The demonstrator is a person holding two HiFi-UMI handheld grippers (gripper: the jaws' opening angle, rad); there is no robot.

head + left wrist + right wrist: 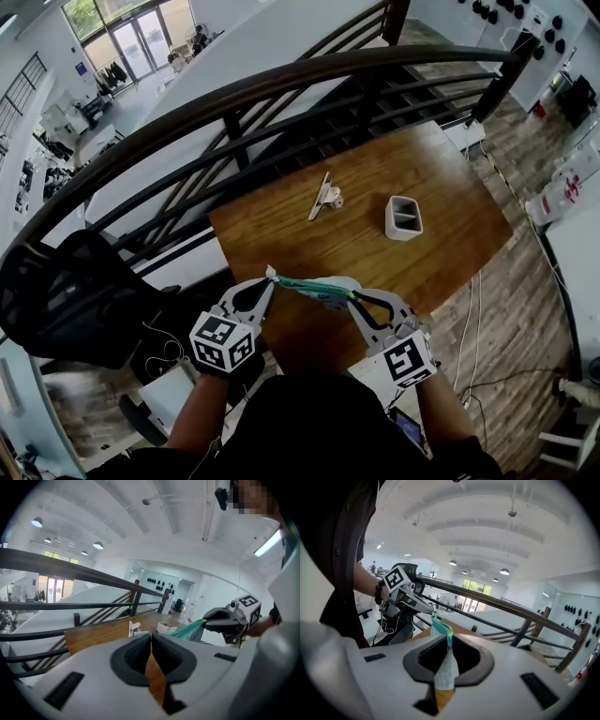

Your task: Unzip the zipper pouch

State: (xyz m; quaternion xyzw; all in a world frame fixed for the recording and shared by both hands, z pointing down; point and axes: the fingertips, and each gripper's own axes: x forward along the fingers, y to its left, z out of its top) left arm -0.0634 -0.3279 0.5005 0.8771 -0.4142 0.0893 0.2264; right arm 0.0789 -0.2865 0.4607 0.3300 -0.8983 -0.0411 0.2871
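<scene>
The pouch (314,289) hangs stretched above the table's (450,225) near edge. The right gripper (362,302) is clamped on one end. The left gripper (269,279) is closed at the other, perhaps on the pull. That thin hold could slip under tension, or the fabric could bunch and jam. The table is wooden, and a railing (281,84) and stairwell lie beyond.

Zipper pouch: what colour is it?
The pouch is teal along its top edge, pale below; right gripper view shows it best.
</scene>
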